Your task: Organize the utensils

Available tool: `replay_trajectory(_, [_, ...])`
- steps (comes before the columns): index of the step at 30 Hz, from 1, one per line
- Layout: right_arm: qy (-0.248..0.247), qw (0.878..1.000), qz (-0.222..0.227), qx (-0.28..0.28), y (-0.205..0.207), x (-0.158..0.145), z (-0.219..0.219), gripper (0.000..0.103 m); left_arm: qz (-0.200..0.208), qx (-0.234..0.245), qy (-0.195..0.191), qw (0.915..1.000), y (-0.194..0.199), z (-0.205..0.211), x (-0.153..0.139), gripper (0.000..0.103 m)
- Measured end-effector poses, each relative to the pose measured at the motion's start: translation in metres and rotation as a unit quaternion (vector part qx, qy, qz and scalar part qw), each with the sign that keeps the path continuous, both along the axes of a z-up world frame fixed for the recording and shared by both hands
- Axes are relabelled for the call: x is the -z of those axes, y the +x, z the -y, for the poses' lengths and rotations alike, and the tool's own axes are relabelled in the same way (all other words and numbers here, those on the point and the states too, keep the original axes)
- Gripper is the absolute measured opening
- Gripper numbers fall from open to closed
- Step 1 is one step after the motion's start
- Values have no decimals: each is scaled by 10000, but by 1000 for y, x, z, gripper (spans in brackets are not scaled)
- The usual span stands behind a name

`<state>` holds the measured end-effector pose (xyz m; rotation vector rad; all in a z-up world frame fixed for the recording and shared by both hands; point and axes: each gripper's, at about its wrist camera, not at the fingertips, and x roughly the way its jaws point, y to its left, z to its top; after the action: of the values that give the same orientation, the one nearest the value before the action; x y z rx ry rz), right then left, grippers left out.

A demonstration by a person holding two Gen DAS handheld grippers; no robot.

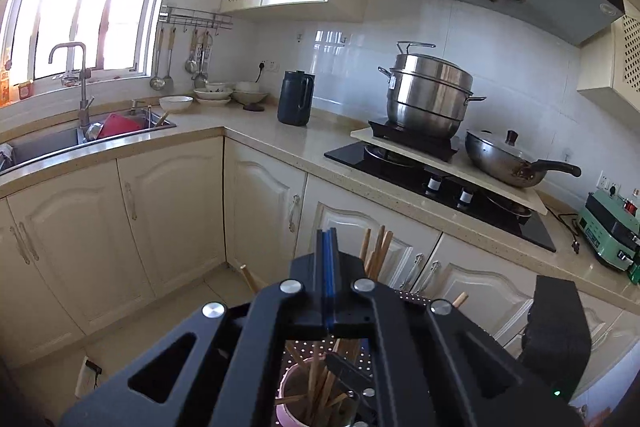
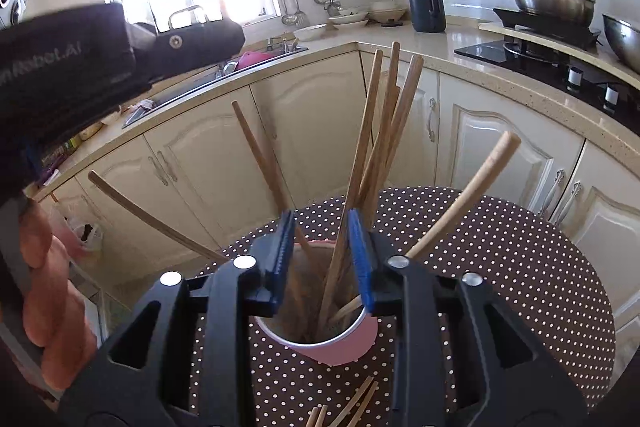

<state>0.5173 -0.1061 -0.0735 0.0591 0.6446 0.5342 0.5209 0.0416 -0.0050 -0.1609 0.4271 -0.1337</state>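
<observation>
A pink cup (image 2: 340,347) stands on a round table with a brown polka-dot cloth (image 2: 520,267) and holds several wooden chopsticks (image 2: 384,131) that fan outward. My right gripper (image 2: 322,259) is open just above the cup's mouth, its blue pads on either side of some chopsticks without pressing them. A few loose chopsticks (image 2: 352,407) lie on the cloth at the near edge. My left gripper (image 1: 327,267) is shut and empty, held high above the cup (image 1: 296,399), which shows under its frame. The left gripper's body (image 2: 120,59) shows at the upper left of the right wrist view.
Cream cabinets run behind the table. The counter holds a sink (image 1: 52,143) with dishes, bowls (image 1: 212,95), a dark kettle (image 1: 296,99), a steel steamer pot (image 1: 428,95) and a wok (image 1: 504,159) on the black hob. A green appliance (image 1: 608,227) sits at right.
</observation>
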Motion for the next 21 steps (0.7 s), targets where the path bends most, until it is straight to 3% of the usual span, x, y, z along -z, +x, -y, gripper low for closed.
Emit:
replay_trajectory(4, [-7,10000,-10,-41,-1,2,1,43,105,-52,-142,9998,-4,-7,-2,1])
replay_trajectory(15, [11,9999,139,91,-37,-7,18,43,-222,-185,371,9989,-37,-4,27,1])
replay_trajectory(16, [6,9998,180,110,-42,-10,20,43,-252,-179,367,9988,-41,-4,29,8])
replay_trajectory(17, [-11,9997,209,116,-48,-12,23,43,-301,-153,374,9987,-46,-3,30,33])
replay_trajectory(18, [-28,9997,225,127,-54,-14,25,43,-266,-187,392,9987,-53,-3,31,43])
replay_trajectory(21, [-94,9996,233,160,-71,-18,32,43,-164,-209,466,9986,-76,-1,34,45])
